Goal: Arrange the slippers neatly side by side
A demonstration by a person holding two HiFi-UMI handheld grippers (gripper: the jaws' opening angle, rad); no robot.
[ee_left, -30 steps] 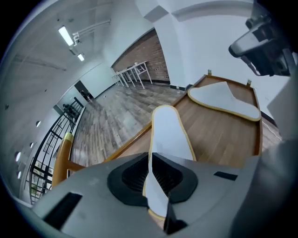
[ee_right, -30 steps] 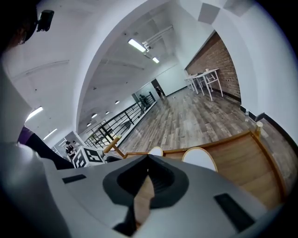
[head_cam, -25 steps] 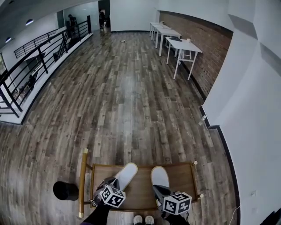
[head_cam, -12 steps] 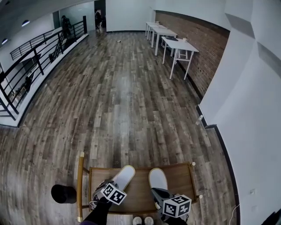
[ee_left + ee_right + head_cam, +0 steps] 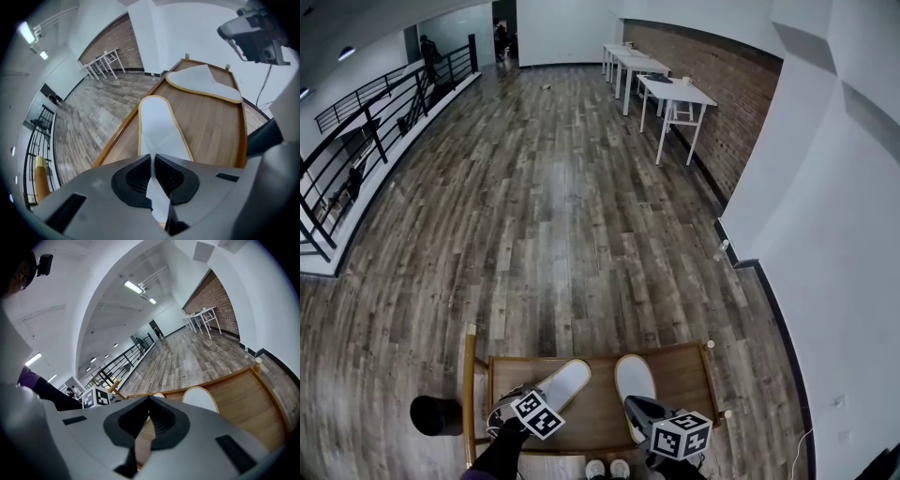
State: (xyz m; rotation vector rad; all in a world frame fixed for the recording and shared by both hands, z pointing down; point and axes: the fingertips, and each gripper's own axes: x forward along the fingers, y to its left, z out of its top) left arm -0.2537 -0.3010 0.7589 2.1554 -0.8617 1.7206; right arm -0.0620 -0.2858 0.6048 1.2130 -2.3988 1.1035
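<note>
— Left gripper [image 5: 152, 158]?
— Jaws just closed, pinching the left slipper [image 5: 157, 124] by its heel; in the head view it leans toward the upper right.
— Right gripper [image 5: 150, 404]?
— Shut, empty. Beyond it, the right slipper [image 5: 636, 380] points straight up the wooden stand [image 5: 600, 417].

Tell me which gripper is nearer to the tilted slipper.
Left. The left gripper is at the tilted slipper's near end, its jaws having just closed on it; the right gripper is by the other slipper, further right.
</note>
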